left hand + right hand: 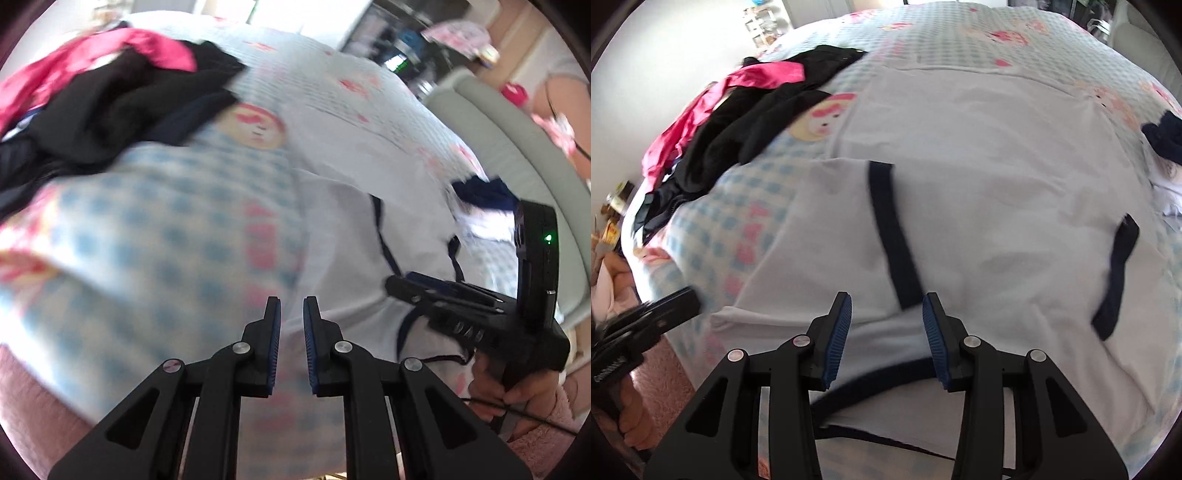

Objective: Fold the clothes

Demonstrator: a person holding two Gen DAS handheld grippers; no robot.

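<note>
Nearest, the right hand-held gripper [886, 332] hangs over the near edge of a white shirt [979, 184] with its jaws well apart and nothing between them; the dark blue neckline [879, 380] curves just below its fingertips. The left hand-held gripper [291, 325] is off to the left, over the checked bedcover [166, 240] beside the shirt, its jaws a little apart and also empty.

The shirt lies spread on the bed, near its front edge, with both sleeves already laid inward so their dark cuffs [892, 236] rest on the body. It looks like thin, light cotton: soft, limp, likely to sag and wrinkle if lifted by one point, and likely to drag the bedcover's surface little. My judgement is that it is best taken at two spots along the near edge, either side of the neckline, pinching both layers so the folded sleeves do not slip out. The trim at the neckline is thicker and should give a firmer hold than the plain cloth.

Further off, at the right edge of the bed, a dark blue garment [1163, 140] lies close to the shirt's right side. At the far left a heap of black clothes [746, 129] and a pink garment [761, 75] sits well apart from the shirt. The far hem has bare bedcover beyond it, so nothing seems to block a fold that way.
</note>
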